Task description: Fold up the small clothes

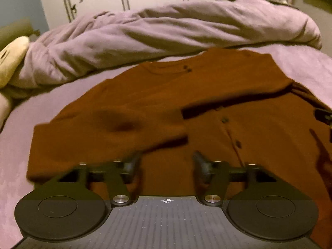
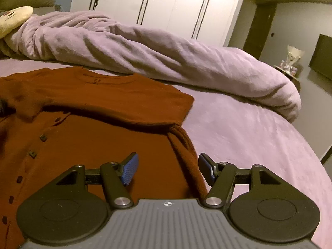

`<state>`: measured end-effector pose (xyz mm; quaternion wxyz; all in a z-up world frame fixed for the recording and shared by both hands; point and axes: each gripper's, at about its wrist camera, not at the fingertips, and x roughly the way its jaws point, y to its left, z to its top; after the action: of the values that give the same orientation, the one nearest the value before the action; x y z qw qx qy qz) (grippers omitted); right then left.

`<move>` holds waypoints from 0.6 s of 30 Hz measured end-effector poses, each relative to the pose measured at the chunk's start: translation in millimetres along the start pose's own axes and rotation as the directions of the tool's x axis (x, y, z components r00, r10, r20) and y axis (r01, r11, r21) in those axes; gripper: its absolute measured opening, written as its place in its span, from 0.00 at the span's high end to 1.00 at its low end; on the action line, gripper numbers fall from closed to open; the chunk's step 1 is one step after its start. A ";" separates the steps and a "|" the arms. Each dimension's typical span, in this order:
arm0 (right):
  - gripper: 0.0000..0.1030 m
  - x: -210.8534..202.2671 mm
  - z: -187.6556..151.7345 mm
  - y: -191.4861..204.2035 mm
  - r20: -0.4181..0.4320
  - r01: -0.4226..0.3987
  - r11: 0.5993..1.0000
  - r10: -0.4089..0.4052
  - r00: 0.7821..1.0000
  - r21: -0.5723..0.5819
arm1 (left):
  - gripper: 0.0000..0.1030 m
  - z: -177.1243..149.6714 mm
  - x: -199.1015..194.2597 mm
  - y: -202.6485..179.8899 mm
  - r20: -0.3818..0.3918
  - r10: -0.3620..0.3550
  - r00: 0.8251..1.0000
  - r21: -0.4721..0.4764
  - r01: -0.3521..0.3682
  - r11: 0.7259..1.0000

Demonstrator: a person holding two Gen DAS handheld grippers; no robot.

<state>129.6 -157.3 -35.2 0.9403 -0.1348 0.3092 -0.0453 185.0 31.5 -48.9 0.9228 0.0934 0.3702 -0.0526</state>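
Both the left hand-held gripper and the right hand-held gripper tilt down over the rust cardigan, jaws apart, holding nothing.

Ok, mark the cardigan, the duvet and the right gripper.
cardigan point(image 2: 108, 145), right wrist view, front panel beside the buttons
duvet point(image 2: 166, 56), right wrist view, middle of the rumpled roll
right gripper point(image 2: 167, 169), right wrist view, midway between the blue-padded fingertips

Two hand-held black grippers on ribbed grey bodies

The left gripper and right gripper share round black discs, silver pivot screws and a white crosshair mark; the right one's pads are blue.
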 end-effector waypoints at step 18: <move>0.52 52.6 67.8 100.8 -0.063 -0.555 0.775 0.597 0.800 0.303 | 0.32 -64.0 -40.6 123.0 -0.191 0.322 0.927 -0.339 -0.370 0.865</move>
<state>212.3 -54.1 -41.2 0.8910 0.0996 0.3985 0.1932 133.1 166.4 -49.7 0.8924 -0.0135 0.4088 0.1905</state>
